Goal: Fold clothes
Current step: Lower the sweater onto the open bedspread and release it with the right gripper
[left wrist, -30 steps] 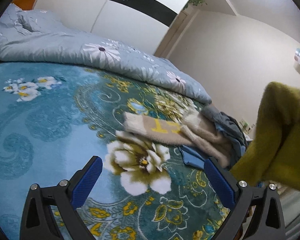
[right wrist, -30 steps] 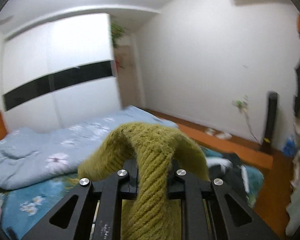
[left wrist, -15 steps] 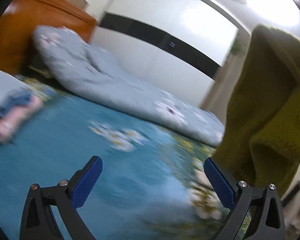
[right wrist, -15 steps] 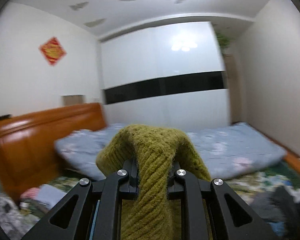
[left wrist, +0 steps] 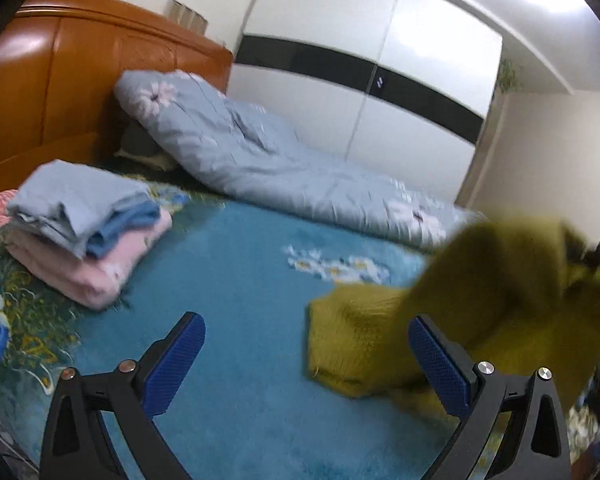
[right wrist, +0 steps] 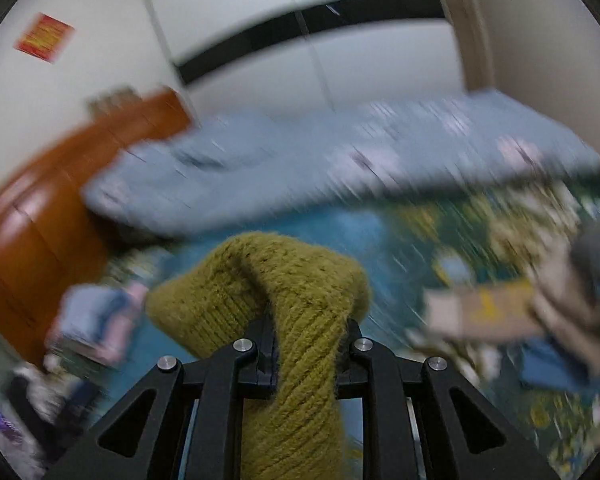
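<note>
An olive-green knitted sweater (right wrist: 284,312) is clamped in my right gripper (right wrist: 306,344), whose black jaws are shut on a bunched fold of it. In the left wrist view the same sweater (left wrist: 480,300) hangs at the right, its lower part resting on the teal floral bedspread (left wrist: 240,272). My left gripper (left wrist: 304,356) stands open above the bedspread, blue pads wide apart, nothing between them; its right pad (left wrist: 436,356) is in front of the sweater. A folded stack of light blue and pink clothes (left wrist: 84,232) lies at the left.
A pale blue quilt (left wrist: 268,156) lies along the far side of the bed, against an orange wooden headboard (left wrist: 60,76). A white wardrobe (left wrist: 360,72) stands behind. Unfolded beige, grey and blue clothes (right wrist: 540,312) are heaped at the right of the bed.
Both views have swung left towards the headboard. The right gripper has come down with the sweater, whose lower part now touches the bedspread. The folded stack has come into the left view.
</note>
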Demonstrator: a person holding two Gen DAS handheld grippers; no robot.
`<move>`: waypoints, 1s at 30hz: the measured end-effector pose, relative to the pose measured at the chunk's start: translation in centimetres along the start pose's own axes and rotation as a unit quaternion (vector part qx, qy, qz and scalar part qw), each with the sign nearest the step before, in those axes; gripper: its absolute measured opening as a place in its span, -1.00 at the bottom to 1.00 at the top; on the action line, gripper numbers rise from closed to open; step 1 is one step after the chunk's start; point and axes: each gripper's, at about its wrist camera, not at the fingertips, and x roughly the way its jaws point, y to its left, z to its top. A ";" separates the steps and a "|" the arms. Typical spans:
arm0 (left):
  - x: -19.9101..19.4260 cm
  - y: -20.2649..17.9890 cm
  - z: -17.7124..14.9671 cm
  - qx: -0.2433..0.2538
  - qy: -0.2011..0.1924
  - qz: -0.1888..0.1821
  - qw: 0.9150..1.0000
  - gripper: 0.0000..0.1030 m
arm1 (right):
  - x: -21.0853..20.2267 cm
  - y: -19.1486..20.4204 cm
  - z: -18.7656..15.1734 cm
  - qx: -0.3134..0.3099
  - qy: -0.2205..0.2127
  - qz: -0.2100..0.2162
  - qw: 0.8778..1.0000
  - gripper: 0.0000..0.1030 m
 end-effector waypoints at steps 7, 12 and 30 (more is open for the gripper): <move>2.4 -3.8 -1.5 0.039 0.041 -0.023 0.998 1.00 | 2.2 -9.6 -5.5 0.069 0.059 -0.053 0.994 -0.63; 4.9 -7.2 -2.5 0.069 0.081 -0.055 0.993 1.00 | 1.5 -11.5 -6.2 0.071 0.073 -0.054 0.993 -0.53; 9.7 -7.3 -4.7 0.082 0.144 -0.046 0.985 1.00 | -3.6 -10.9 -8.4 -0.002 0.015 -0.048 0.999 -0.05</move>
